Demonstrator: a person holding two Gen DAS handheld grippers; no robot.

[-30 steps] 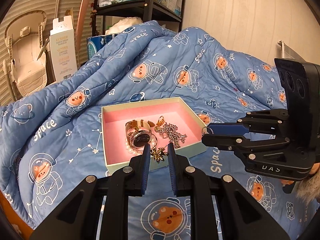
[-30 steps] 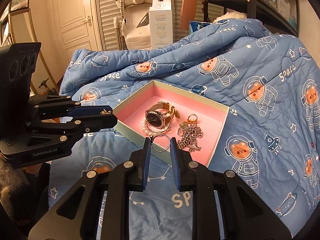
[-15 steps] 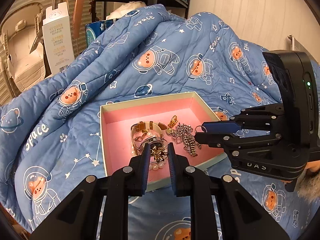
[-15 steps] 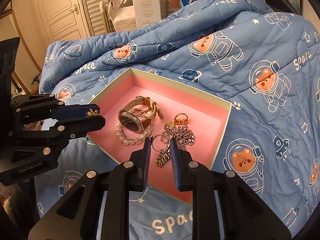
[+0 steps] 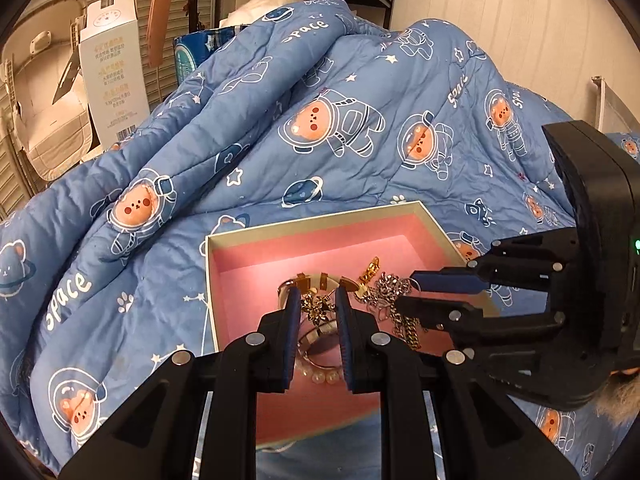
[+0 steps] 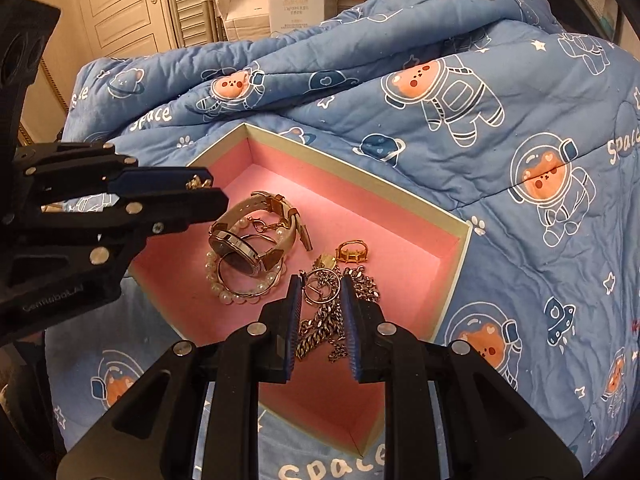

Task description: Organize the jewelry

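Left wrist view shows the left gripper [image 5: 317, 312] over the pink-lined box [image 5: 236, 240], its fingers clamped on a small gold ornament [image 5: 318, 307] held above the box floor. Right wrist view shows the right gripper [image 6: 320, 294] lower in the same box, its fingers closed on a silver ring [image 6: 320, 291] that hangs over the silver chain [image 6: 332, 320] lying near the box's right wall. A gold ring [image 6: 352, 250] sits just beyond the chain, closer to the far right wall. Toward the box's middle a watch [image 6: 250, 240] with a beige strap rests on a pearl bracelet [image 6: 236, 292], the two touching. The box lies on a blue quilt [image 6: 460, 60] printed with astronaut bears, which covers the bed and rises in folds behind the box's far edge. A tall white carton [image 5: 114, 80] stands beyond the quilt at the far left.
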